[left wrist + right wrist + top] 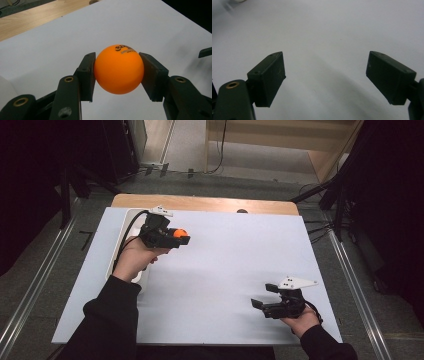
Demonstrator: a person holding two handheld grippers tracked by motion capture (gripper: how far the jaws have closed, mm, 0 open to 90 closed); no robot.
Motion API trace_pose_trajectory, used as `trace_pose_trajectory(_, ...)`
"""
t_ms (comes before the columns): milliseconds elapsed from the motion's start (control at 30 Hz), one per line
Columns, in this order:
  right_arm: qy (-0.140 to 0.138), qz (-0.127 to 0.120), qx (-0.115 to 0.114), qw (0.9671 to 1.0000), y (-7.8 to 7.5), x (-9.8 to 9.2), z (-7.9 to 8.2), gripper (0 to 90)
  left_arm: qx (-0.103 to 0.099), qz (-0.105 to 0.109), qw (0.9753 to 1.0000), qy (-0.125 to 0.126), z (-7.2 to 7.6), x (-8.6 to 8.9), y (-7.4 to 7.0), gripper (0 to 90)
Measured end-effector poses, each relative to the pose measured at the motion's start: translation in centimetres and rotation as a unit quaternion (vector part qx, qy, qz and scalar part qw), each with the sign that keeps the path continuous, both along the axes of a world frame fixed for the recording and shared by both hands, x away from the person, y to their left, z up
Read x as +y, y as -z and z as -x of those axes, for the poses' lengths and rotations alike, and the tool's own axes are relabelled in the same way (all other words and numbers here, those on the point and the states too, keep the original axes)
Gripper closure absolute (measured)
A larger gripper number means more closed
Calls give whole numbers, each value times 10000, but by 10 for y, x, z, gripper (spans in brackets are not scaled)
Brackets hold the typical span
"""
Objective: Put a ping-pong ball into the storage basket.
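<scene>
The left gripper (117,72) had its two black jaws pressed against either side of an orange ball (119,69), which sat squarely between the pads with dark printed lettering on its upper face. From above, that ball (180,233) stuck out at the tip of the left gripper (176,236), held over the far left part of the white sheet (225,265), with a white tray (122,235) just behind the hand. The right gripper (325,75) stood with its jaws wide apart and bare white surface between them. In the high view the right gripper (263,296) sat near the sheet's near right corner, well apart from the ball.
</scene>
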State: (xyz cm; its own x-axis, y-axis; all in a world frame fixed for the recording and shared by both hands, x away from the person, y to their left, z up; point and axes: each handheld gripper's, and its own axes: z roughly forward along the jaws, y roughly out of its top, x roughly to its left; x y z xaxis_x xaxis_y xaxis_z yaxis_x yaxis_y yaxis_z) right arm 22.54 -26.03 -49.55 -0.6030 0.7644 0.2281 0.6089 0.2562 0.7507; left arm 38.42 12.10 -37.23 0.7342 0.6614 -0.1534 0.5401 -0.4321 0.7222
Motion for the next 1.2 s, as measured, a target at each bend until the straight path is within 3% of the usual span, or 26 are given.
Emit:
trace_pose_trajectory(667,7,-12,6,10000,-1,0,1,143,-78,-91,9994,-320,-4,20,-7,511)
trace_pose_trajectory(933,12,-12,7,10000,-1,0,1,143,-80,6,9988,-483,-7,31,-9,511)
trace_pose_trajectory(1200,11,-15,2,10000,-1,0,1,143,-136,-44,9978,-650,-8,41,-12,510)
